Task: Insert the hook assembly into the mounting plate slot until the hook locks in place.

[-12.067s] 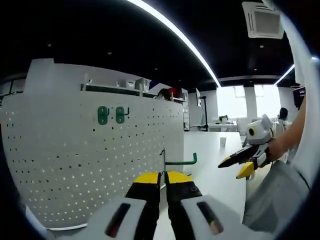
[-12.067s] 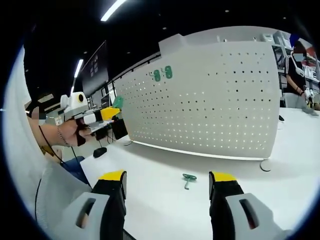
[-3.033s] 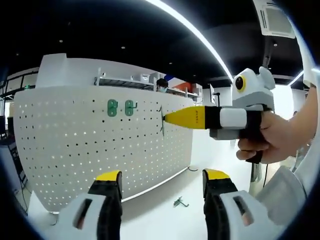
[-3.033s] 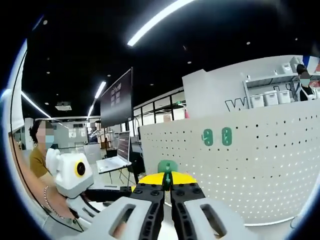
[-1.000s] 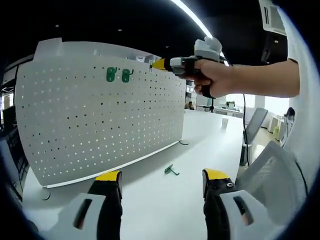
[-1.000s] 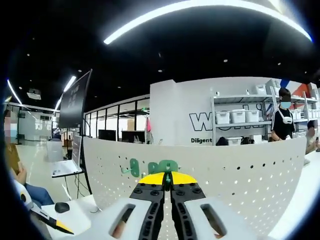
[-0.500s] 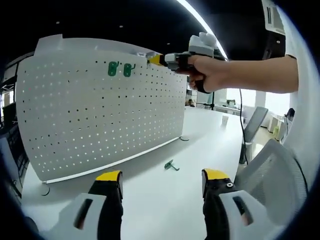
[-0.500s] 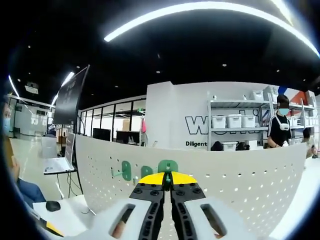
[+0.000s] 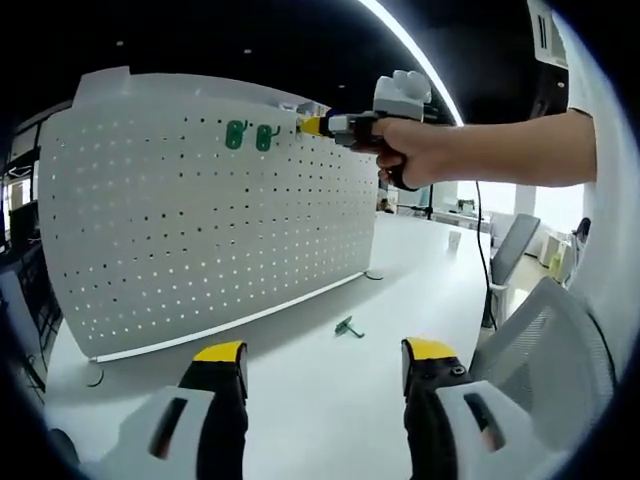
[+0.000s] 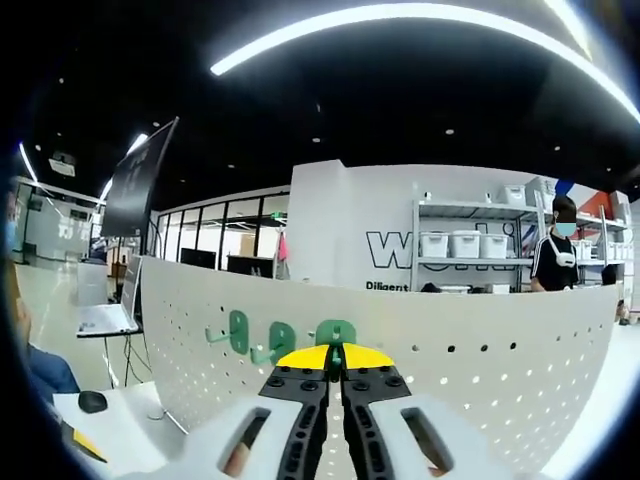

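Right gripper (image 10: 334, 362), jaws pinching a green plastic hook (image 10: 335, 333), should press squarely into the white perforated metal pegboard (image 9: 200, 200); left gripper (image 9: 320, 362) jaws spread.

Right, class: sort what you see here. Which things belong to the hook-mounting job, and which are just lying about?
Job:
- white pegboard
- green hook clamped in the right gripper
- two green hooks already on the board
- left gripper, open

Lying about:
- spare green hook on the table
- shelving with bins
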Tool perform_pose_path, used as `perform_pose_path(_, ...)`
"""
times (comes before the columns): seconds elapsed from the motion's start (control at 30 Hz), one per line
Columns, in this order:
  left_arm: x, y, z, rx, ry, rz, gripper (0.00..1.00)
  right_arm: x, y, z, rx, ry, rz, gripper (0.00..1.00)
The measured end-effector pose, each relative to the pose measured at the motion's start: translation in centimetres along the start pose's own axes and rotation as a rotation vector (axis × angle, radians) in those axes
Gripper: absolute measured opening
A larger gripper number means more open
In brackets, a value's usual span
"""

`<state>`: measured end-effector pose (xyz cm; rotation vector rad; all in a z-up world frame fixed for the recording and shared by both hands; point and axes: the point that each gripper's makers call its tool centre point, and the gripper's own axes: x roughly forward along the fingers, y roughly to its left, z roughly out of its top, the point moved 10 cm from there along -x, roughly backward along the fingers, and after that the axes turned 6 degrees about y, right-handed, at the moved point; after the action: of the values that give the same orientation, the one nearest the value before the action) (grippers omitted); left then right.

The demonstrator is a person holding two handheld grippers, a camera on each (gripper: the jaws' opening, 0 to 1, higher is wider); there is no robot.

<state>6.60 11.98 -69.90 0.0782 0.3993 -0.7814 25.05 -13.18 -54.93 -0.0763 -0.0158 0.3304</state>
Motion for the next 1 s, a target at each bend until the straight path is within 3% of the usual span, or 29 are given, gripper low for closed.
perform_pose_path(1.0,0.1,0.6,-0.3,-0.033,0.023,0.009,0.61,1.6,-0.2,-1.0,0.044,0.019,-0.020,0.00)
